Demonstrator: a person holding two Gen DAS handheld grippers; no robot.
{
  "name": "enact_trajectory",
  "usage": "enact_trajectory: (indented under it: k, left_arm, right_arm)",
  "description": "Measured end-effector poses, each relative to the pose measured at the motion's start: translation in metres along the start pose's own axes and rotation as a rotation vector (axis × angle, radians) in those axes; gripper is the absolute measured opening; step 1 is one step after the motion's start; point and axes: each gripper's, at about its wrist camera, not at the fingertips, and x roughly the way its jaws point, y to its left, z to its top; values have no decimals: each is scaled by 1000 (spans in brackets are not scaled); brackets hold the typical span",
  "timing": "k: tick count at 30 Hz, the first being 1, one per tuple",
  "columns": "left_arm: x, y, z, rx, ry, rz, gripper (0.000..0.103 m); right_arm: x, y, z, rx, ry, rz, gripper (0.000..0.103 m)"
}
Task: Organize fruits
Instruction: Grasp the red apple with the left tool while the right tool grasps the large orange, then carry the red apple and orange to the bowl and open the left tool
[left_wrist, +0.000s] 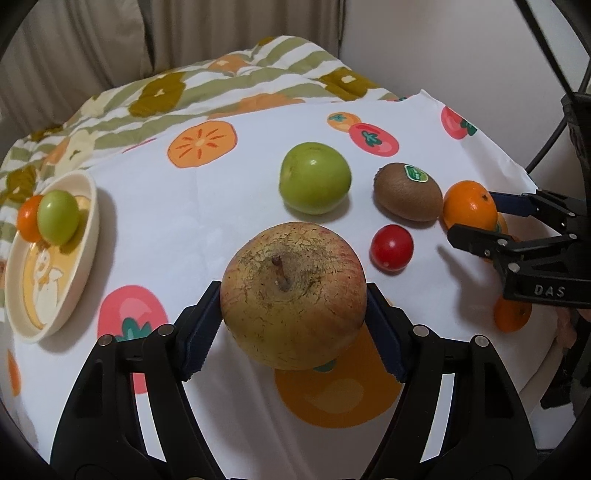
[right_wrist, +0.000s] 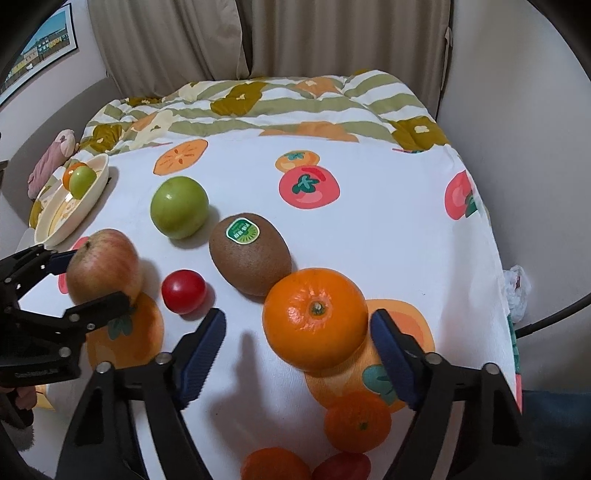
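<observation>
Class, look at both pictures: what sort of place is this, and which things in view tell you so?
Probably a bedroom at home: a flowered quilt lies behind the fruit-print cloth, curtains hang along the wall, and a framed picture is at the left.

- Soft, even indoor light falls from above and slightly in front; nothing is blown out.
- The green fruit (left_wrist: 314, 183) carries a small white glint, and the orange (right_wrist: 315, 318) a faint sheen toward 9 o'clock.
- Soft-edged shadows spread under the fruit on the white cloth (left_wrist: 229, 206), mostly toward 3 o'clock in the right wrist view.
- Both fisheye views bend straight lines strongly near the rim, with black vignetting in the corners.
- Focus holds mid-frame; fruit at 6 o'clock in the right wrist view is blurred.
</observation>
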Motion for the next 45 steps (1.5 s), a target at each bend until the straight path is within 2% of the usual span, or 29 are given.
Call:
enact_trajectory:
  k: [11,19,27,37,45]
  left_arm:
    - [-5,6,-6,-34,-1,16,79]
    - [-22,9,-4,-39,-25,24,79]
    - [-58,22,1,-62,-73,37,79]
    - [-114,70,4,-125,-138,76,79]
    - [-142,132,2,-163,-160,116,79]
  right_arm:
    - [7,-8,-1,35,42,-19,57]
    - [-2,-9,2,36,22,-11,56]
    - [-37,7,17,12,-37,-7,56]
    - [-74,59,43,-49,-97,43,56]
    - [-78,130,68,-112,-124,117,56]
